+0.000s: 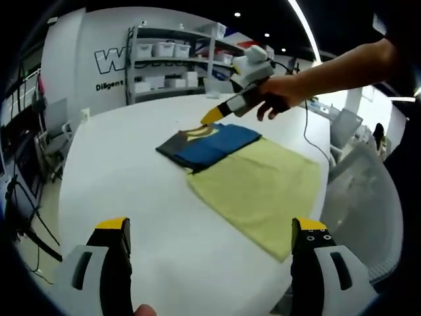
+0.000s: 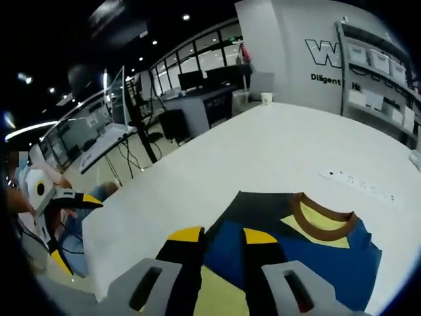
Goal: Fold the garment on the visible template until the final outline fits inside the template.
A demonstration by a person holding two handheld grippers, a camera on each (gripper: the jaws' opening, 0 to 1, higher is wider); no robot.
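**Garment on white table, both grippers over it**

Left gripper view: the left gripper (image 1: 209, 247) stands open, jaws wide apart above the white table (image 1: 118, 178). Ahead lies the yellow template (image 1: 263, 187), the folded blue garment (image 1: 207, 145) on its far end. A hand (image 1: 283, 95) holds the right gripper (image 1: 212, 117) at the garment's far edge. Shelves (image 1: 174, 62) line the wall behind.

Right gripper view: the right gripper (image 2: 220, 238), jaws slightly apart and holding nothing, hovers over the garment (image 2: 309, 253). A power strip (image 2: 358, 184) lies beyond; desks (image 2: 197, 102) stand past the table. The left gripper (image 2: 56, 204) shows far left.

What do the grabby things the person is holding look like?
Each gripper has two grey jaws with black pads and yellow tips. The left gripper shows this close up. The right gripper has a white box on top and a thin dark cable trailing behind it.
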